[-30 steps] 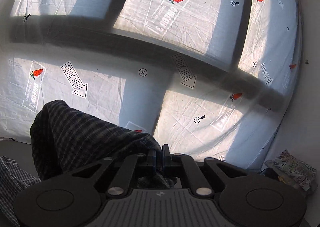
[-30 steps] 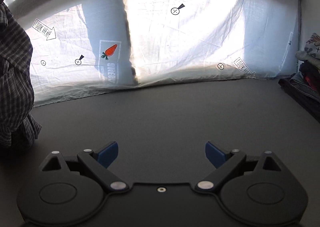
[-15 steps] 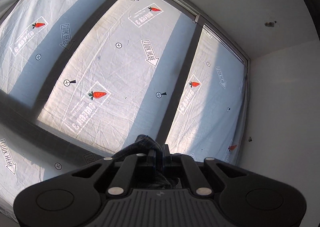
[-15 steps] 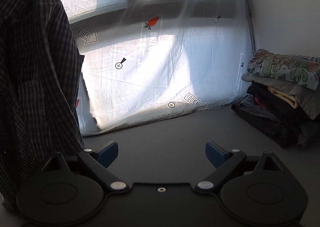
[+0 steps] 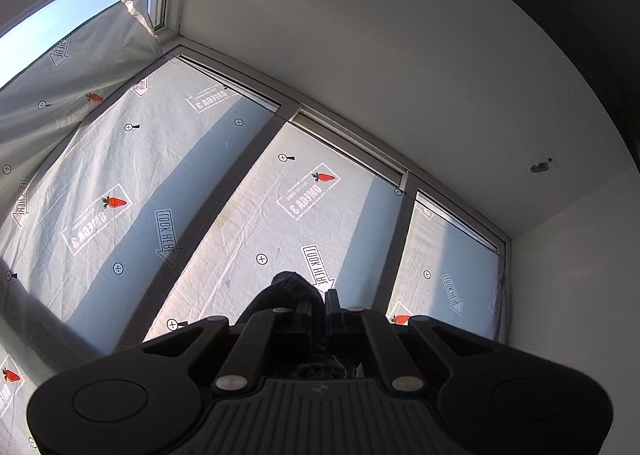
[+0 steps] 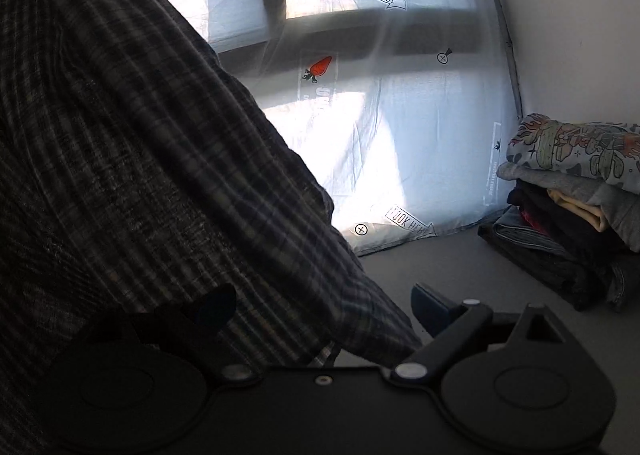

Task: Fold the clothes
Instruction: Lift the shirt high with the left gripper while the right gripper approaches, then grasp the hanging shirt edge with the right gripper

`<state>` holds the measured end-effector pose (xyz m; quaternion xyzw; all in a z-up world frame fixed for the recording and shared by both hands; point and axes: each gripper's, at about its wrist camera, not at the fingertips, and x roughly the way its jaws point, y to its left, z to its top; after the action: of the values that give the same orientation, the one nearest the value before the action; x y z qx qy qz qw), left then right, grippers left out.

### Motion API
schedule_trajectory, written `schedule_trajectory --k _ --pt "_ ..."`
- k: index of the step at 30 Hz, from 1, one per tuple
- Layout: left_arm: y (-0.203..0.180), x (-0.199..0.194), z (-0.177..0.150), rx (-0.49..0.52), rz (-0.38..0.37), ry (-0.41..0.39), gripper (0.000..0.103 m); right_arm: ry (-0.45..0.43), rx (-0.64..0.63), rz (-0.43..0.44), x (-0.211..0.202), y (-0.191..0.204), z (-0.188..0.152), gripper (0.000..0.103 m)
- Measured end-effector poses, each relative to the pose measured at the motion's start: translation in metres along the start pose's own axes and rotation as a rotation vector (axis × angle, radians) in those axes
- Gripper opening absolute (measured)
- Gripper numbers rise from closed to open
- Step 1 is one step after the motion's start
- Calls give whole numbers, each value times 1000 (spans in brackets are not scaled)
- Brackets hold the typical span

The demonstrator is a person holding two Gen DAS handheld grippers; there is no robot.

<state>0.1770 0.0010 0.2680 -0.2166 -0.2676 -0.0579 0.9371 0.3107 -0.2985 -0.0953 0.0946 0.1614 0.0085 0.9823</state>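
A dark plaid shirt (image 6: 140, 159) hangs down across the left half of the right wrist view, lifted off the grey table (image 6: 440, 267). My right gripper (image 6: 324, 303) is open, and the shirt's lower edge drapes over its left finger (image 6: 216, 305) and into the gap; the right finger (image 6: 430, 301) is bare and no pad presses the cloth. In the left wrist view my left gripper (image 5: 318, 309) is shut on a bunch of the plaid shirt (image 5: 288, 291) and tilts upward toward the window and ceiling.
A stack of folded clothes (image 6: 576, 191), topped by a printed grey garment, stands on the table at the right against the white wall. Behind the table, a white printed sheet (image 6: 400, 143) covers the window. The white ceiling (image 5: 400, 75) fills the upper left wrist view.
My left gripper has risen and tilted up with the shirt, from facing the window to facing the ceiling. The hanging shirt now spreads across the right gripper's left finger and gap.
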Motion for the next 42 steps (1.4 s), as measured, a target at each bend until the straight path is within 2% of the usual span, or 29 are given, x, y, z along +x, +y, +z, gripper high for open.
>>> schedule_trajectory --k 4,7,12,14,18,20,22,23,26,29,31,35,37,39,42 --pt "13 -7 -7 32 77 35 5 34 -39 39 9 18 -6 95" --pt "34 -6 -29 45 165 108 5 70 -73 56 17 32 -14 95" --pt "81 -2 -82 14 296 301 5 123 -97 53 32 46 -25 95" --pt "105 1 -114 7 355 404 5 141 -98 44 39 51 -28 95" --pt "150 12 -183 17 398 617 6 166 -98 26 56 61 -33 95" --pt "177 18 -227 33 379 749 10 180 -107 17 63 67 -35 95" --pt "209 18 -276 18 398 929 14 199 -119 11 69 73 -40 95" --pt "222 15 -291 1 409 994 16 211 -126 8 72 78 -42 95" --pt "252 -6 -314 -33 414 1089 30 253 -146 1 81 91 -49 95" --pt "274 -28 -314 -21 406 1119 44 295 -156 12 89 104 -56 95" --pt "293 -45 -312 -2 444 1153 53 333 -163 44 94 118 -60 89" --pt "339 -88 -323 0 619 1244 54 422 -158 162 104 155 -69 76" --pt "359 -104 -329 -7 694 1289 54 479 -139 249 108 178 -74 55" --pt "375 -117 -333 -1 739 1330 54 528 -119 320 112 199 -78 42" --pt "395 -133 -339 12 784 1387 54 599 -91 434 116 236 -87 32"
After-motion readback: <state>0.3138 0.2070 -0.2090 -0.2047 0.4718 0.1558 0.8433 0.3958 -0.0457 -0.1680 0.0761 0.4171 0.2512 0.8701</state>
